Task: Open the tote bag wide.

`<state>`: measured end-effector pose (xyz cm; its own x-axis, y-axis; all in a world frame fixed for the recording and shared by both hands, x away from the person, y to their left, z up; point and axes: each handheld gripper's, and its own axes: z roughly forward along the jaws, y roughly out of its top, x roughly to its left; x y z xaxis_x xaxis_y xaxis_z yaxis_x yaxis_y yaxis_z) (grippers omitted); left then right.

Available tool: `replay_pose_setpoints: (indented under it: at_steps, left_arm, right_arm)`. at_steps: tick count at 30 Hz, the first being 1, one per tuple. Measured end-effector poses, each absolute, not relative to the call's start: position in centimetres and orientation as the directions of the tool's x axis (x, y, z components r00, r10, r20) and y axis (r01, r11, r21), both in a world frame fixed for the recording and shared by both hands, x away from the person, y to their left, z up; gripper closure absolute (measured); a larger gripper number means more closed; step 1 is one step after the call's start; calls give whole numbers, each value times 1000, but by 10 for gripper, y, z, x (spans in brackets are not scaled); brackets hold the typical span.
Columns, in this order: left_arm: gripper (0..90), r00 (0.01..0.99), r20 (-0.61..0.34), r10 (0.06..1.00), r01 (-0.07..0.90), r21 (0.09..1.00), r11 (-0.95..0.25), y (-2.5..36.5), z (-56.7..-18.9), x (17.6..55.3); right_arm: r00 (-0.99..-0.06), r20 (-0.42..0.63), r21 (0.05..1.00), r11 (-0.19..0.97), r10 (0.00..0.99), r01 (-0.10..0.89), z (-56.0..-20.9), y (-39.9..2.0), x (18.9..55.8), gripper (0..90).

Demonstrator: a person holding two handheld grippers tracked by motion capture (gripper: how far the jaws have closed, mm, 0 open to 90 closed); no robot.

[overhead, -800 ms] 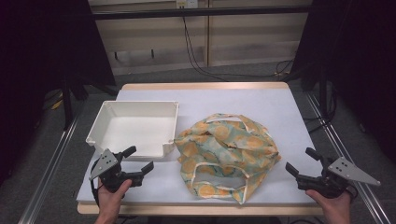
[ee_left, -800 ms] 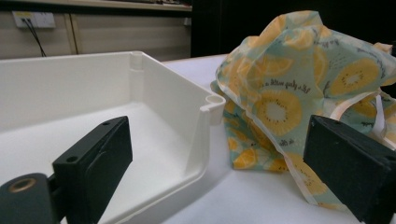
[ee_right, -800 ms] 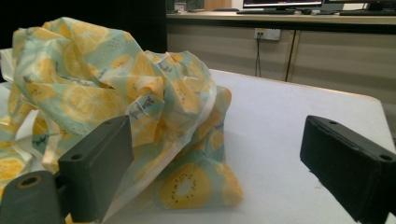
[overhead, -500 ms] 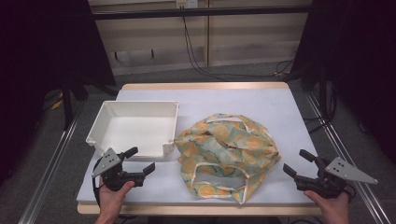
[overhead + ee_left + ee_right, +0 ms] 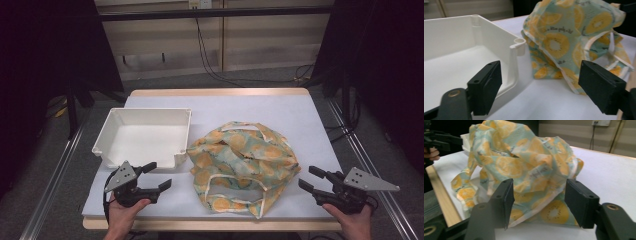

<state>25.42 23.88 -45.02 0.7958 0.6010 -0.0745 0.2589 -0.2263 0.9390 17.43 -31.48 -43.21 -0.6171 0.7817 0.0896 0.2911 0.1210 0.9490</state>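
A crumpled cloth bag (image 5: 242, 165) printed with orange slices lies on the white table cover, right of a white plastic tray (image 5: 150, 111) that holds nothing. My left gripper (image 5: 159, 175) is held near the table's front edge, just in front of the tray's near wall and left of the bag, and its jaws are open. In the left gripper view (image 5: 540, 75) the tray's corner (image 5: 517, 43) and the bag (image 5: 564, 37) lie ahead of the jaws. My right gripper (image 5: 307, 177) hovers open just right of the bag's near corner. In the right gripper view (image 5: 539, 195) the bag (image 5: 524, 162) rises beyond the jaws, untouched.
The wooden table edge (image 5: 200, 225) runs along the front. Bare white cover (image 5: 280, 107) stretches behind the bag and tray. Metal rails (image 5: 50, 190) flank the table, and cables (image 5: 215, 70) lie on the floor beyond it.
My right gripper has drifted a little to the left, closer to the bag. The left gripper has shifted only slightly. The bag and tray lie as before.
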Motion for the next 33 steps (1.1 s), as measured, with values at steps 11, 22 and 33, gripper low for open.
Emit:
replay_pose_setpoints:
  at_steps: [11,22,33]
  left_arm:
    - [321,831,-108,545,286,924,-252,230,-447,255]
    - [372,852,-114,511,287,918,-273,220,-444,248]
    - [385,871,-115,477,279,916,-288,212,-443,243]
  right_arm:
    - [-670,82,948,150,738,281,-408,-308,181,462]
    - [-715,58,950,182,697,255,-389,-295,193,477]
    - [-761,41,943,227,648,245,-379,-272,221,504]
